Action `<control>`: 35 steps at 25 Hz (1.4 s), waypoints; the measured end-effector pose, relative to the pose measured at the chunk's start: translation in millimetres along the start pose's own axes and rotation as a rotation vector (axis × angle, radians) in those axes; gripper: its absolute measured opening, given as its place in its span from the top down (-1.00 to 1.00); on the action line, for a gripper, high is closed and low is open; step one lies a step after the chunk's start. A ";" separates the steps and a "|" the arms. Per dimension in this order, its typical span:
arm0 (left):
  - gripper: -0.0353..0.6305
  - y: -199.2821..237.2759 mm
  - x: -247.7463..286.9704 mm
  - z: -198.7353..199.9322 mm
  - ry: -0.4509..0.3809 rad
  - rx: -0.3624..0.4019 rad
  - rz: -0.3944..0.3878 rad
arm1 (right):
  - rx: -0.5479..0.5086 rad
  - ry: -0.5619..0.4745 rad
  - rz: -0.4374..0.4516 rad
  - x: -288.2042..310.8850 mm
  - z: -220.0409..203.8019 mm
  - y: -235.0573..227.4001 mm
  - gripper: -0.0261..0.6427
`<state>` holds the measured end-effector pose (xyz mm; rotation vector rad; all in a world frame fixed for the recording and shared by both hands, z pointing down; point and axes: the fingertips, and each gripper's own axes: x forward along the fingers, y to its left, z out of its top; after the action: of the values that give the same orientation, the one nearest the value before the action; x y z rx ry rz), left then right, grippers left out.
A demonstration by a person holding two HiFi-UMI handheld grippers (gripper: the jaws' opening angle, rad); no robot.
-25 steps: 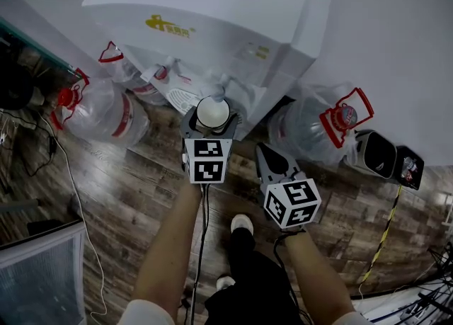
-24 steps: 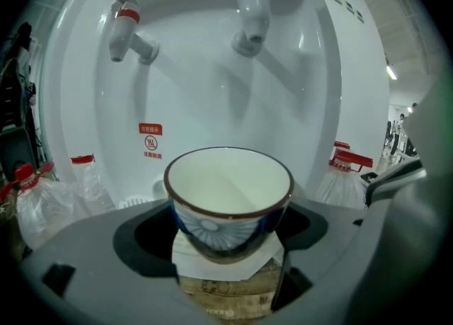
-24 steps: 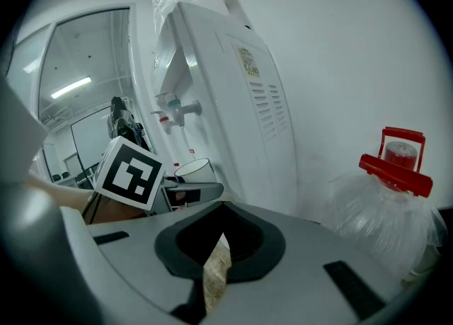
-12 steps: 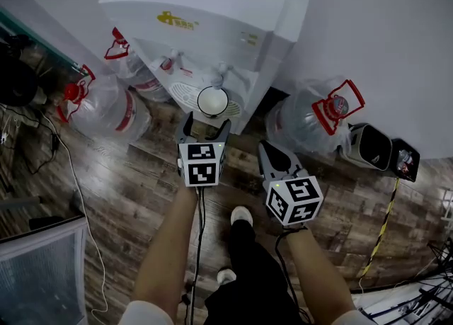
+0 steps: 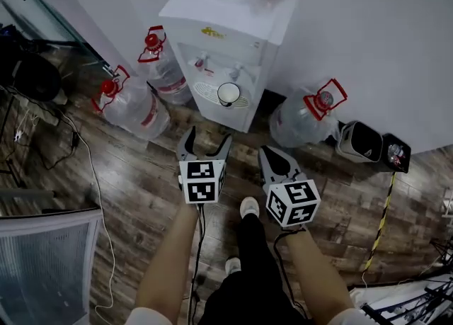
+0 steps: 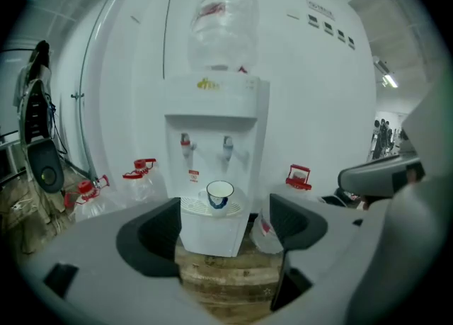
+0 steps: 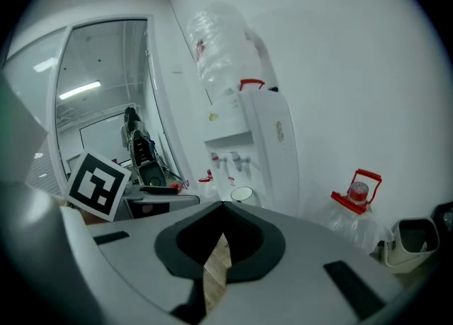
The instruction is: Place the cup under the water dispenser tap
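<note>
Standing on slotted tray (image 5: 207,90), round white cup (image 5: 228,93), left tool (image 5: 207,139) agape

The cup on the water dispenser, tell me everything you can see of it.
The cup is white with a dark rim and a blue mark on its side, ceramic or enamel by its look. It stands upright, seemingly empty, on the dispenser's white drip tray, roughly below the blue-tipped tap. Only the tray touches it.

The wood floor (image 5: 134,175) carries a water dispenser (image 5: 233,26) and three water jugs (image 5: 134,104).
</note>
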<state>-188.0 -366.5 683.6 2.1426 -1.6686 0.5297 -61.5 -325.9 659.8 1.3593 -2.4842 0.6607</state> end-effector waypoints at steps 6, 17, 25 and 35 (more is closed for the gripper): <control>-0.41 -9.6 -116.8 36.0 -0.041 0.000 -0.007 | -0.049 -0.037 -0.005 -79.1 43.6 63.1 0.86; -0.21 -47.2 -319.1 92.2 -0.088 0.007 0.006 | -0.039 -0.029 -0.031 -226.8 107.9 141.9 0.86; 0.06 -121.5 -421.0 104.8 -0.111 -0.035 -0.020 | -0.061 -0.072 0.026 -338.2 126.5 170.9 0.86; 0.44 -223.2 -511.7 109.9 -0.119 0.094 0.005 | -0.082 -0.116 0.112 -465.9 134.9 186.5 0.86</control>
<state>-80.2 54.4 316.2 2.2783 -1.7439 0.5006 35.7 37.5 301.2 1.2704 -2.6636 0.5091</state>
